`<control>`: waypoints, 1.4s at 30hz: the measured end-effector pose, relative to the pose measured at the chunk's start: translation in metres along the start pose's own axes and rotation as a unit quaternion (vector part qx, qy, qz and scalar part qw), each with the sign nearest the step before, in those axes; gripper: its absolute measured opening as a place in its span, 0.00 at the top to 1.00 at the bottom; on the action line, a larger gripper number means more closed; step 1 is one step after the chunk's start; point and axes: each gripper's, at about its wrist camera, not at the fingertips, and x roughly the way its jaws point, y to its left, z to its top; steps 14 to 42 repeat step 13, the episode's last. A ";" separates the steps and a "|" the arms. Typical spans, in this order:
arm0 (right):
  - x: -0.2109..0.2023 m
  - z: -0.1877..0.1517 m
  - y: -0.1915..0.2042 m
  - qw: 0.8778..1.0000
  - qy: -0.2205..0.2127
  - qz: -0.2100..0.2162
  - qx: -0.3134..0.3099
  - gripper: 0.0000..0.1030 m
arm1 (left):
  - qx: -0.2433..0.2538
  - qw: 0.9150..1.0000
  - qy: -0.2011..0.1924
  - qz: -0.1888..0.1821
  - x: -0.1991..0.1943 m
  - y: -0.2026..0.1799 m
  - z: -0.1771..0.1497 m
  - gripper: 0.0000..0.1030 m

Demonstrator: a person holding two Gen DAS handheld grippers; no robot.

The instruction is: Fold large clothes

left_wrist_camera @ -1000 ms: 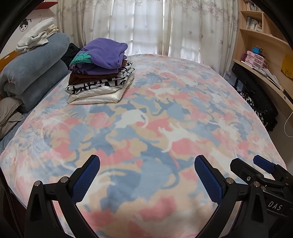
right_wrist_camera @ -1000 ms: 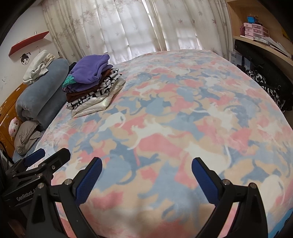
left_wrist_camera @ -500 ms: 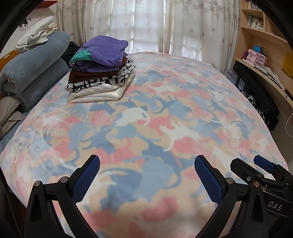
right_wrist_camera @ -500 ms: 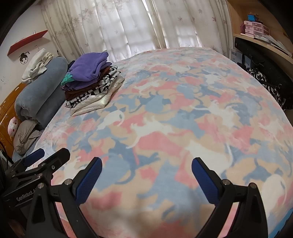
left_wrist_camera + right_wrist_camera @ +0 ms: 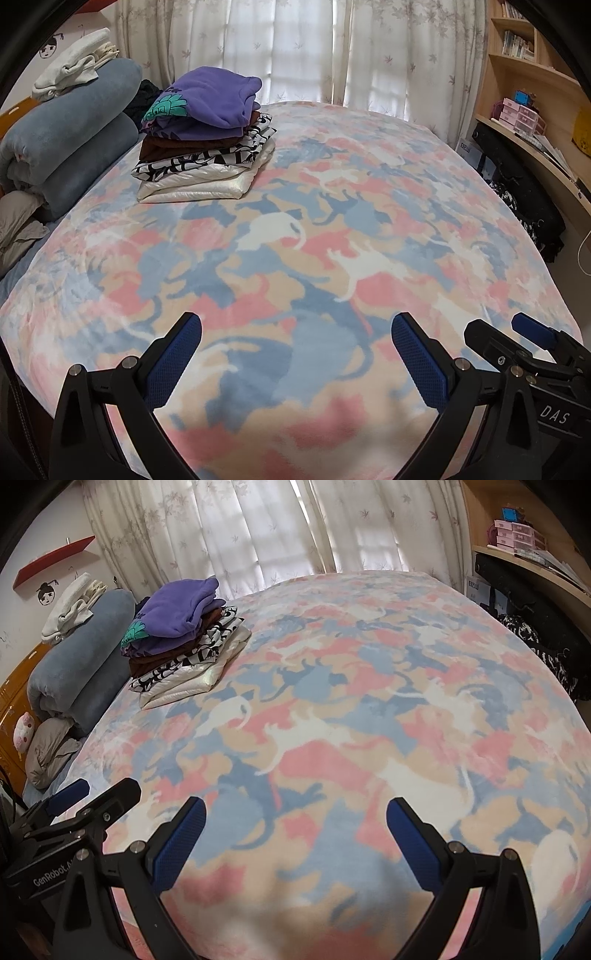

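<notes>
Above the near edge of the bed point(image 5: 369, 192), left gripper point(image 5: 295, 354) and right gripper point(image 5: 295, 834) hover wide open, empty. Views have crept slightly forward over the last second. Folded clothes stack point(image 5: 207, 140) sits far-left, untouched; likely between garments.

- A stack of folded clothes point(image 5: 207, 144) point(image 5: 184, 642) is seen near the far left corner of the bed, resting on the cat-patterned blanket.
- A purple fleece top point(image 5: 210, 99) with a teal print is laid uppermost.
- Beneath it, a dark brown garment point(image 5: 177, 146), a black-and-white patterned piece point(image 5: 207, 160) and a shiny cream jacket point(image 5: 195, 186) are stacked flat.
</notes>
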 end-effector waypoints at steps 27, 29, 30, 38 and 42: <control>-0.002 -0.009 0.018 1.000 0.013 -0.017 -0.018 0.04 | -0.003 1.000 0.013 0.000 -0.006 0.018 -0.009 0.02; -0.002 -0.009 0.018 1.000 0.013 -0.017 -0.018 0.04 | -0.003 1.000 0.013 0.000 -0.006 0.018 -0.009 0.02; -0.002 -0.009 0.018 1.000 0.013 -0.017 -0.018 0.04 | -0.003 1.000 0.013 0.000 -0.006 0.018 -0.009 0.02; -0.002 -0.009 0.018 1.000 0.013 -0.017 -0.018 0.04 | -0.003 1.000 0.013 0.000 -0.006 0.018 -0.009 0.02; -0.002 -0.009 0.018 1.000 0.013 -0.017 -0.018 0.04 | -0.003 1.000 0.013 0.000 -0.006 0.018 -0.009 0.02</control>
